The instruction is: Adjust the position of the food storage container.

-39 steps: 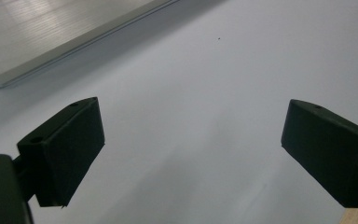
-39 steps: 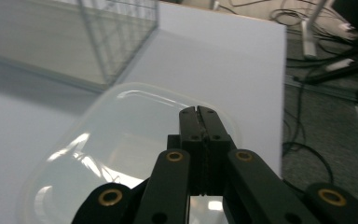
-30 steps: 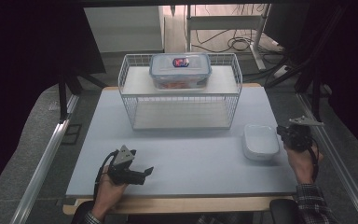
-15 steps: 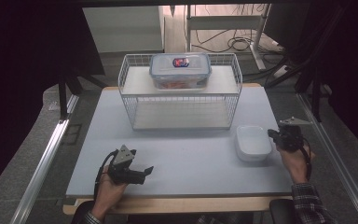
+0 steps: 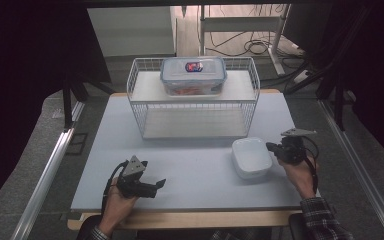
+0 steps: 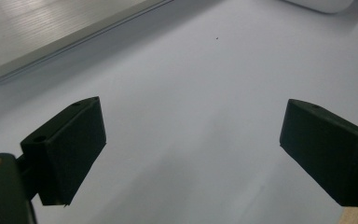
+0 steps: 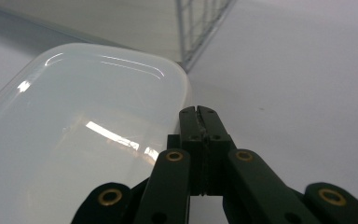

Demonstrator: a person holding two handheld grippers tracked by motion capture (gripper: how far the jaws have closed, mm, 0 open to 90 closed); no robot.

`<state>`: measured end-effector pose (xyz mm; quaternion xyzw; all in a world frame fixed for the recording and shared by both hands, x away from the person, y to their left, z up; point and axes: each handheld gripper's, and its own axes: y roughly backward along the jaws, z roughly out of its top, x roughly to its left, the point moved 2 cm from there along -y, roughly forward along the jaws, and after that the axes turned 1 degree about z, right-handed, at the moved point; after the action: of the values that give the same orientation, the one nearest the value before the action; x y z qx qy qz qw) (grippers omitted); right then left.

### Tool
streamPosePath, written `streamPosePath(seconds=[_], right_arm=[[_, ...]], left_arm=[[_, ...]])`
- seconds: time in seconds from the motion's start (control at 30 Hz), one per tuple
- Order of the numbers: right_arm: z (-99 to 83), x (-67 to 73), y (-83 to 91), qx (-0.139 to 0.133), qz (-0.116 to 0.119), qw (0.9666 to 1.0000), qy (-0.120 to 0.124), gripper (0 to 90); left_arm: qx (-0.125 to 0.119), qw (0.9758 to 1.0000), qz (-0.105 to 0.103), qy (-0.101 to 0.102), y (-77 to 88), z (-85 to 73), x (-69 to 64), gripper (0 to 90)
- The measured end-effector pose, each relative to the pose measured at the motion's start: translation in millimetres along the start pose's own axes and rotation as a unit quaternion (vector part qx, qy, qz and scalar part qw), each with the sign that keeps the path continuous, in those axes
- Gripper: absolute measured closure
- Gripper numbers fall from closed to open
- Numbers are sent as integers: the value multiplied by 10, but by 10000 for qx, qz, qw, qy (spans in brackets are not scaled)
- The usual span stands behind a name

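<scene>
White dish just beside right gripper's closed jaws.

The table has a matt, smooth, pale top with a wood edge at the front. The rack is of thin white metal wire. The white dish looks glossy and smooth, with bright reflections. The lidded box is clear plastic. Both grippers' jaws are matt black
</scene>
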<state>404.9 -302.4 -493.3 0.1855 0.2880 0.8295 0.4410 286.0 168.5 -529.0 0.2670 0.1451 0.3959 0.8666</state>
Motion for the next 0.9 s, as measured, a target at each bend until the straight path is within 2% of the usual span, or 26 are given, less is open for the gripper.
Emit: streamPosePath(seconds=[0.13, 0.43, 0.7, 0.77, 0.9], right_arm=[[27, 143, -65, 33, 239, 9997, 37, 893], [97, 499, -203, 97, 582, 9975, 392, 893], [142, 861, -326, 140, 1038, 9914, 780, 892], [152, 912, -315, 118, 993, 9903, 967, 884], [152, 862, -184, -53, 887, 9915, 947, 883]], left_arm=[[4, 10000, -9, 6, -2, 2, 0, 65], [30, 10000, -39, 13, -17, 8, -14, 65], [93, 9999, -106, 52, -33, 17, -41, 66], [170, 9998, -91, 70, -36, 15, -44, 70], [223, 9997, -76, 87, -28, 19, -52, 73]])
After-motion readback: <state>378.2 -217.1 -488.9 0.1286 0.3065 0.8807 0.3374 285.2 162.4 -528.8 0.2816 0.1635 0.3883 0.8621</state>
